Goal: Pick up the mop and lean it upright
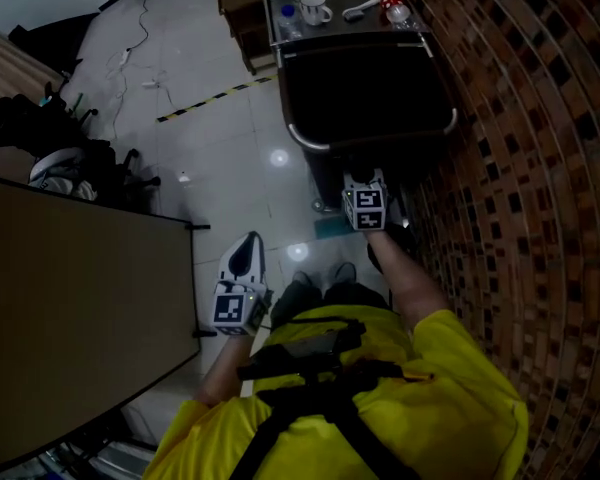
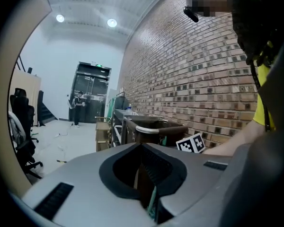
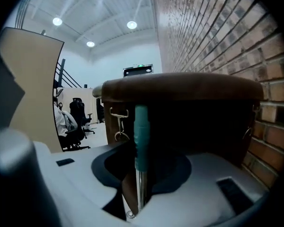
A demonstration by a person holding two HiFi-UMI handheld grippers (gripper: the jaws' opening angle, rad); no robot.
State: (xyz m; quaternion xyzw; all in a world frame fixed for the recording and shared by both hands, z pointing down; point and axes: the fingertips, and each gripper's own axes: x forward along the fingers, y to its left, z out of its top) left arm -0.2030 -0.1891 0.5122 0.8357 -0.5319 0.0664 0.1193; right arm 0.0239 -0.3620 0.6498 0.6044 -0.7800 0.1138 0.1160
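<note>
The mop handle (image 3: 141, 136), a thin metal pole with a teal grip, stands upright against the dark cart (image 3: 180, 91). It runs through the gap of my right gripper (image 3: 142, 161), close to the right jaw, with a strip of gap showing on its left; the jaws are open around it. In the head view my right gripper (image 1: 364, 180) points at the cart's near end (image 1: 310, 138). A teal flat piece (image 1: 332, 228), perhaps the mop head, lies on the floor there. My left gripper (image 1: 246, 250) hangs lower left, jaws slightly open and empty (image 2: 144, 169).
A brick wall (image 1: 520, 168) runs along the right, close to the cart. The cart's far shelf carries a mug (image 1: 315, 8) and bottles. A brown table (image 1: 70, 308) fills the left side, with office chairs (image 1: 70, 158) behind it. Striped tape (image 1: 205, 98) marks the tiled floor.
</note>
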